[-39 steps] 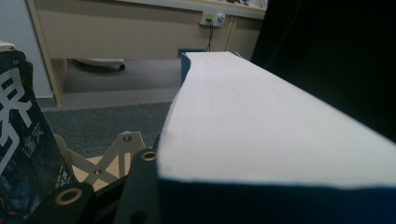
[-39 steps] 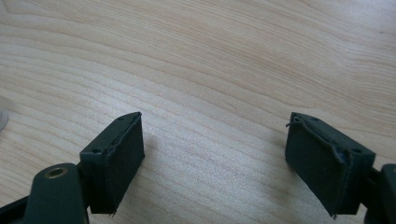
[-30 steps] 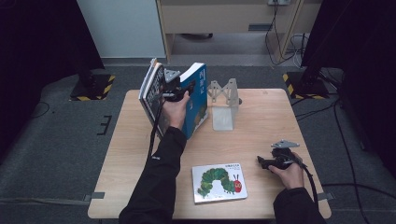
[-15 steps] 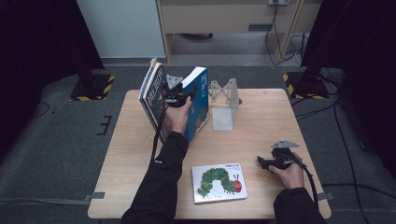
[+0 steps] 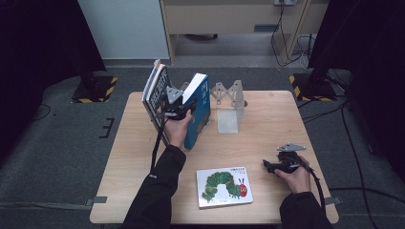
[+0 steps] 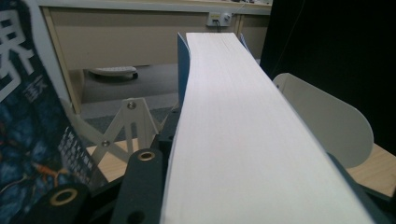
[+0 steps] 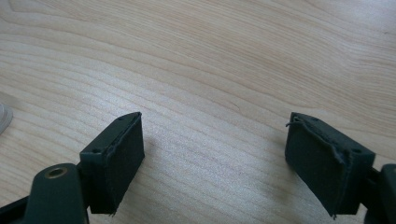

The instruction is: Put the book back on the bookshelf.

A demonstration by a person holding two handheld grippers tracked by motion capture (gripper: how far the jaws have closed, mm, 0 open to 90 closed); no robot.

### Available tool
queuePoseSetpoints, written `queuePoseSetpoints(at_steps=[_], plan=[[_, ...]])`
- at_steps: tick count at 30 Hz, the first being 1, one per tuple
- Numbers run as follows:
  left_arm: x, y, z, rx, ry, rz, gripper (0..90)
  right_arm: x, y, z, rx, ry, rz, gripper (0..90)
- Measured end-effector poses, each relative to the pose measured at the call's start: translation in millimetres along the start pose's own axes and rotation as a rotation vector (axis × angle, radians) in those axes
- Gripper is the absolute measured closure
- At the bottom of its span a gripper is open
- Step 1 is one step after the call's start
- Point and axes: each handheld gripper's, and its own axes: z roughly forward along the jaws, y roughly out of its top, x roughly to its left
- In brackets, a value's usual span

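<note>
From the high view, the left gripper [image 5: 184, 110] is clamped on a thick blue book [image 5: 199, 110] standing upright at the far side of the table [image 5: 267, 129], its page edges turned toward the person. Just to the gripper's left a dark-covered book [image 5: 155, 93] leans away, and to its right, a little apart, stands a pale folding book rack [image 5: 228, 102]. I'd judge the step in hand to be setting the blue book upright beside the leaning one. Nearer the person, well apart from the left gripper, a picture book with a green caterpillar [image 5: 224, 186] lies flat. The right gripper [image 5: 267, 165] rests low on the table at the near right, just right of that picture book, holding nothing. In the left gripper view the blue book's white page block [image 6: 238, 130] runs straight out between the jaws, which grip it at its near end; the dark book's cover [image 6: 32, 116] stands close on the left and a rack panel [image 6: 327, 126] on the right. The right gripper view shows its two black pads [image 7: 116, 154] standing wide apart over bare wood. Next, I think, the blue book must be lowered until its bottom edge sits squarely, kept from tipping against its neighbour, before the grip loosens.
</note>
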Motion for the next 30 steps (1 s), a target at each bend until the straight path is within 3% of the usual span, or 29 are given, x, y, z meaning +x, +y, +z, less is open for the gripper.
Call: queuePoseSetpoints(at_steps=[4,11,15,24,30], plan=[[3.3,-3.6,-3.3,-0.011,-0.003,-0.001,58.2,0.1,0.0,0.3,-0.001,0.000,0.001,19.4],[-6.5,-8.7,-8.5,-0.032,-0.028,0.034,56.9,0.6,-0.1,0.1,-0.001,-0.001,0.004,19.3],[-10.0,-12.4,-9.1,-0.029,-0.043,0.013,55.6,0.6,-0.1,0.0,-0.001,-0.001,0.002,19.4],[-15.8,-12.3,-6.4,-0.041,0.014,0.019,57.3,0.8,0.1,0.3,0.000,0.002,0.003,19.2],[-20.3,-7.3,4.6,-0.036,0.026,0.001,58.1,1.0,0.2,0.5,-0.001,0.002,0.005,19.2]])
